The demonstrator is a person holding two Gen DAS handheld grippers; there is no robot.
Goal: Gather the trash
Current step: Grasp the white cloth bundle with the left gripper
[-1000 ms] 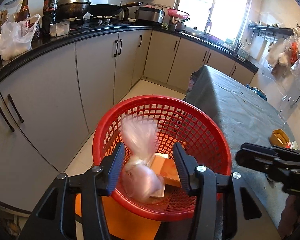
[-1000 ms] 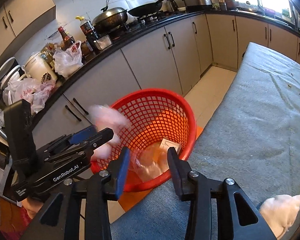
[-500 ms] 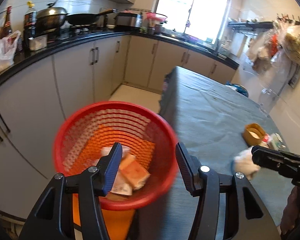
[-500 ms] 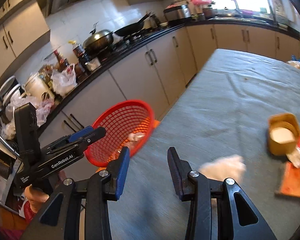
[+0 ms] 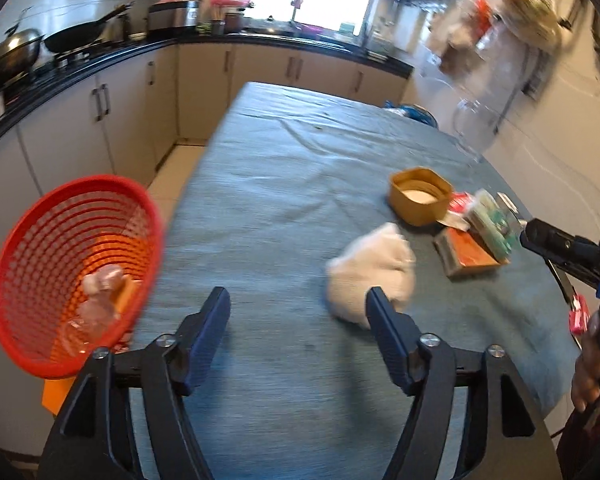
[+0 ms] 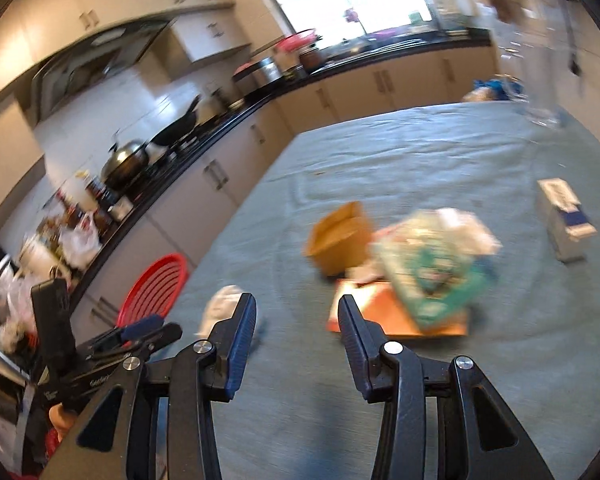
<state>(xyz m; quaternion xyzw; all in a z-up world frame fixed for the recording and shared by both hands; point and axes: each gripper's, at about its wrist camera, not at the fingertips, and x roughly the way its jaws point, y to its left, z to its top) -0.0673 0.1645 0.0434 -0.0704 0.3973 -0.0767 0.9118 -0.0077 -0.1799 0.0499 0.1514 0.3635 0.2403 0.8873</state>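
Trash we see: white crumpled wad [image 5: 370, 270] on the table [image 5: 284, 184], just ahead of the left hand-held gripper [image 5: 299, 304], its right finger overlapping the wad's near edge in view; we cannot tell if it touches. Past it a tan square cup [image 5: 419, 196], then an orange flat box [image 5: 466, 254] with a green-white packet [image 5: 490, 222] lying on it, all close together. Red basket [image 5: 74, 272] sits off the table's left edge, holding a pinkish plastic bag [image 5: 100, 288] and an orange piece.

Left hand-held gripper jaws are spread wide, nothing between them. Right hand-held gripper [image 6: 298, 322] is also spread apart and empty, over the table, orange box [image 6: 396, 316] and green packet [image 6: 432, 268] just ahead-right. From the right wrist we see the wad [image 6: 222, 308] just left of its left finger, and a white-blue carton [image 6: 566, 220] well apart at far right. Views are motion-blurred.
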